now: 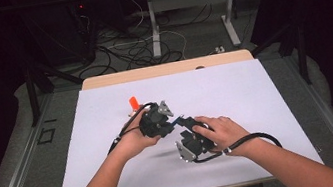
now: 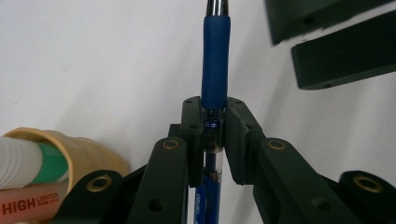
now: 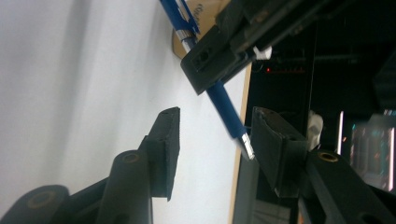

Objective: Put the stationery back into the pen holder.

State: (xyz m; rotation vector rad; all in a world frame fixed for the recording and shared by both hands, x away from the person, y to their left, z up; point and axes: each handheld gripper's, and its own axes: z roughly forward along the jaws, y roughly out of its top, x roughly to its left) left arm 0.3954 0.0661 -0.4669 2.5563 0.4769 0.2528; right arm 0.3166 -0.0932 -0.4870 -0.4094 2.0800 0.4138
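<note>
A blue pen (image 2: 215, 70) with a rubber grip and a silver tip stands out from my left gripper (image 2: 215, 109), which is shut on its clear barrel. In the high view that left gripper (image 1: 171, 119) is at the middle of the white sheet and points right, at my right gripper (image 1: 184, 123). In the right gripper view the pen (image 3: 224, 105) comes down slantwise from the left gripper's jaw. Its silver tip lies between the jaws of my right gripper (image 3: 217, 135), close beside one pad. Those jaws stand apart and do not press on the pen.
A tan cup (image 2: 88, 154) with a pink highlighter (image 2: 28, 205) and a green-and-white one is just left of the left gripper. An orange cap (image 1: 133, 101) pokes up behind the left hand. The white sheet (image 1: 234, 88) covers the table, with its wooden edge (image 1: 165, 69) at the back.
</note>
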